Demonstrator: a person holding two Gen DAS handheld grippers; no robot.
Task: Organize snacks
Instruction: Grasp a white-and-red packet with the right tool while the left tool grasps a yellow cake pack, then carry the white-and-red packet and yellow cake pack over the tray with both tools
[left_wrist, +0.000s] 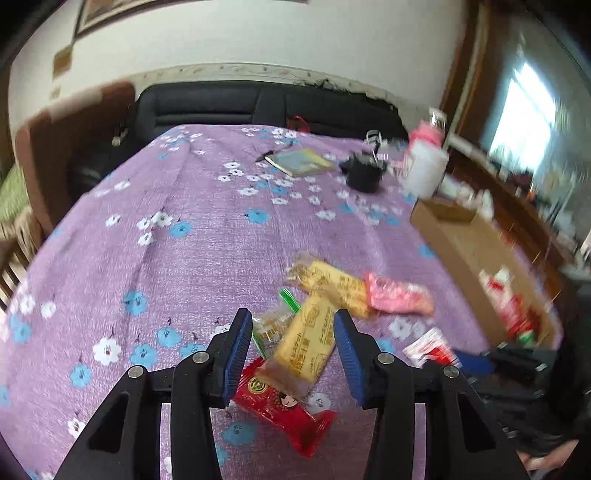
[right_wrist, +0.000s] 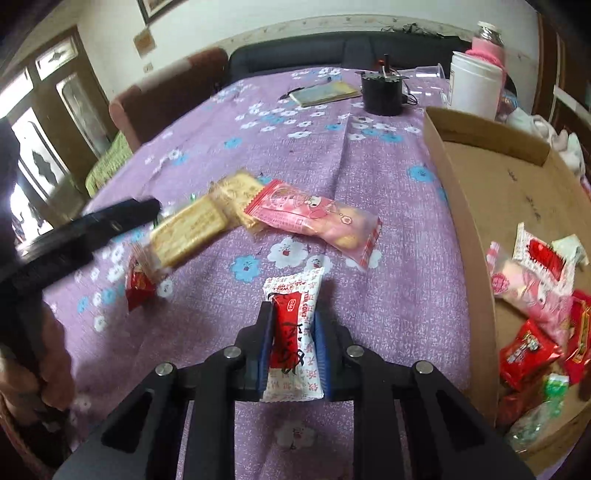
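My left gripper (left_wrist: 293, 325) is open, its blue pads either side of a yellow biscuit packet (left_wrist: 304, 345) that lies over a red snack packet (left_wrist: 284, 413). A second yellow biscuit packet (left_wrist: 328, 282) and a pink packet (left_wrist: 399, 297) lie just beyond. My right gripper (right_wrist: 293, 317) is shut on a white and red snack packet (right_wrist: 293, 332), held above the purple floral tablecloth (right_wrist: 388, 295). The cardboard box (right_wrist: 461, 221) to its right holds several snack packets (right_wrist: 532, 295). The left gripper also shows in the right wrist view (right_wrist: 110, 221), at the yellow biscuit packet (right_wrist: 188, 232).
At the table's far side stand a black cylinder (right_wrist: 380, 92), a white tub (right_wrist: 474, 83), a pink-sleeved bottle (right_wrist: 487, 44) and a notebook (right_wrist: 325, 92). A dark sofa (left_wrist: 258, 107) and a brown chair (right_wrist: 166, 96) are behind the table.
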